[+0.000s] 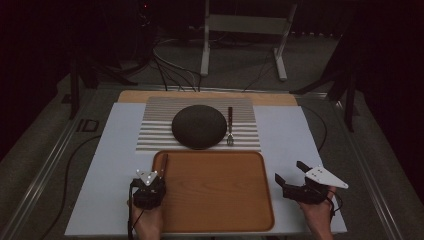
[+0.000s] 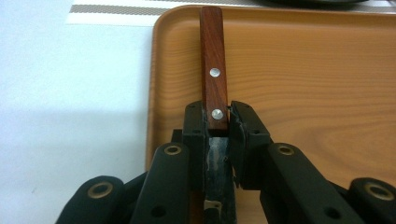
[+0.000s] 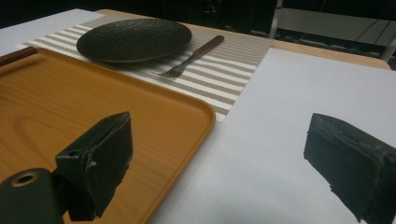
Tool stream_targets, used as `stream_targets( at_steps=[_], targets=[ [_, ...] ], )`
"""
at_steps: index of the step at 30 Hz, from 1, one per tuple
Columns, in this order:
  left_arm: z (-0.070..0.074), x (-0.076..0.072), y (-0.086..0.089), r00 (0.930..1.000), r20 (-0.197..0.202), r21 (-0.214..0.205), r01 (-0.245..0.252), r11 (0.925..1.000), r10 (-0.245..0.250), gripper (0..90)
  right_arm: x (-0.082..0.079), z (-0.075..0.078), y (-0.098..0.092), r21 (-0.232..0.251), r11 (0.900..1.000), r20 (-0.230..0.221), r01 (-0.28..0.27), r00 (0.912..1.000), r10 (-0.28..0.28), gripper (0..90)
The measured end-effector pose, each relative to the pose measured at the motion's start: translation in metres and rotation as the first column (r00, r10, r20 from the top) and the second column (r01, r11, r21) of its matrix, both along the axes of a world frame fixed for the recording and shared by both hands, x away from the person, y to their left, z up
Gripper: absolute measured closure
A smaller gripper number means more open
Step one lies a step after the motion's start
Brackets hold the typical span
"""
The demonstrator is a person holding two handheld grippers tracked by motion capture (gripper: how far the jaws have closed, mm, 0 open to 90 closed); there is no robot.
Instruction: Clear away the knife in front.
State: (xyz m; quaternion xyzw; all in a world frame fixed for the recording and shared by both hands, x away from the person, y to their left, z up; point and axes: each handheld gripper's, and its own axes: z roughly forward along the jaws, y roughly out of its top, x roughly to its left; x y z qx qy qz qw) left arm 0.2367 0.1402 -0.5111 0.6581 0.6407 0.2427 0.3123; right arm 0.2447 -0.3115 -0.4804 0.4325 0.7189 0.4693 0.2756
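Observation:
My left gripper [image 1: 150,184] [image 2: 217,119] is shut on a knife with a red-brown riveted wooden handle [image 2: 213,56], gripping where the handle meets the dark blade. The handle [image 1: 163,164] points away from me over the left edge of the wooden tray [image 1: 215,200] [image 2: 303,70]. My right gripper [image 1: 290,171] [image 3: 219,140] stands open with nothing between its jaws, over the white table just right of the tray [image 3: 70,107]. Beyond the tray, a black plate [image 1: 199,126] [image 3: 134,39] rests on a striped placemat [image 1: 155,125], with a wooden-handled fork [image 1: 230,127] [image 3: 191,57] to its right.
White table surface [image 1: 120,165] [image 3: 289,93] lies bare on both sides of the tray. A wooden strip [image 1: 150,96] runs along the far edge. Cables and a metal stand [image 1: 240,30] are on the floor beyond the table.

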Motion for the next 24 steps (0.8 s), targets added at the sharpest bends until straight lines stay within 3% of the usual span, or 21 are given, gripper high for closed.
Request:
stream_targets(
  at_steps=[4, 13, 15, 19, 20, 21, 24],
  targets=[
    [0.0, -0.003, 0.003, 0.9999, -0.006, -0.009, -0.015, 0.9998, 0.015, 78.1, 0.0, 0.0, 0.0, 0.001, 1.0, 0.0, 0.0, 1.0, 0.0, 8.0],
    [0.0, -0.004, 0.002, 0.9993, -0.024, 0.013, -0.029, 0.9995, 0.029, 75.7, 0.0, 0.0, 0.0, 0.0, 1.0, 0.0, 0.001, 1.0, -0.001, 8.0],
    [0.002, -0.005, 0.001, 0.9995, -0.014, 0.013, -0.027, 0.9995, 0.027, 62.7, 0.0, 0.0, 0.0, 0.001, 1.0, 0.001, 0.0, 1.0, 0.0, 7.9],
    [0.005, -0.006, 0.001, 0.9996, -0.002, 0.013, -0.03, 0.9995, 0.03, 52.8, 0.0, 0.0, 0.0, 0.001, 1.0, 0.001, 0.0, 1.0, 0.0, 8.0],
    [0.01, -0.006, 0.002, 0.9992, 0.022, 0.003, -0.034, 0.9994, 0.034, 52.8, 0.0, 0.0, 0.0, 0.001, 1.0, 0.001, 0.0, 1.0, 0.0, 8.0],
    [0.013, -0.005, 0.002, 0.9989, 0.038, 0.007, -0.029, 0.9996, 0.029, 43.9, 0.0, 0.0, 0.0, 0.002, 1.0, 0.001, -0.001, 1.0, 0.001, 7.9],
    [0.02, -0.001, 0.002, 0.997, 0.077, 0.002, 0.007, 1.0, -0.007, 28.4, 0.0, 0.0, -0.001, 0.003, 1.0, 0.002, 0.0, 1.0, 0.0, 7.9]
  ],
)
